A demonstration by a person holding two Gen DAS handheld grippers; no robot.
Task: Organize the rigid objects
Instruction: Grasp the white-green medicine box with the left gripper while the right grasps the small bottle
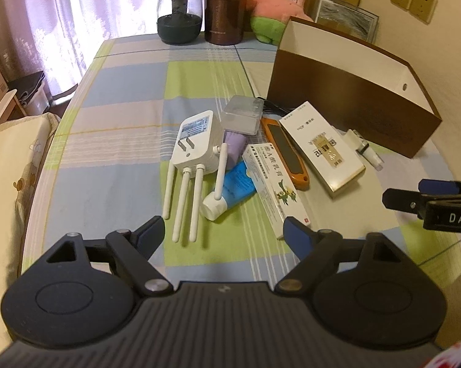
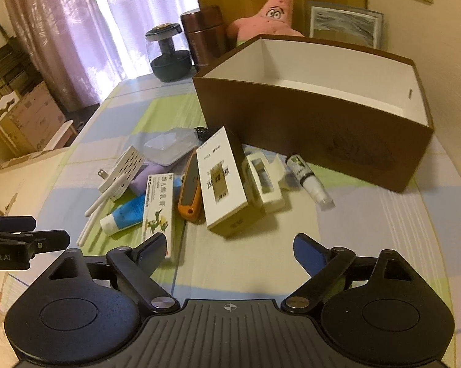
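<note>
A pile of small objects lies mid-table: a white plug-in router with antennas, a blue tube, a long ointment box, an orange utility knife, a white carton, a clear plastic case and a small white bottle. An empty brown box stands behind them. My left gripper is open and empty before the router. My right gripper is open and empty before the carton.
A glass jar, a brown canister and a pink plush star stand at the table's far edge. A small white open package lies beside the carton. Cushioned seating is at the left edge.
</note>
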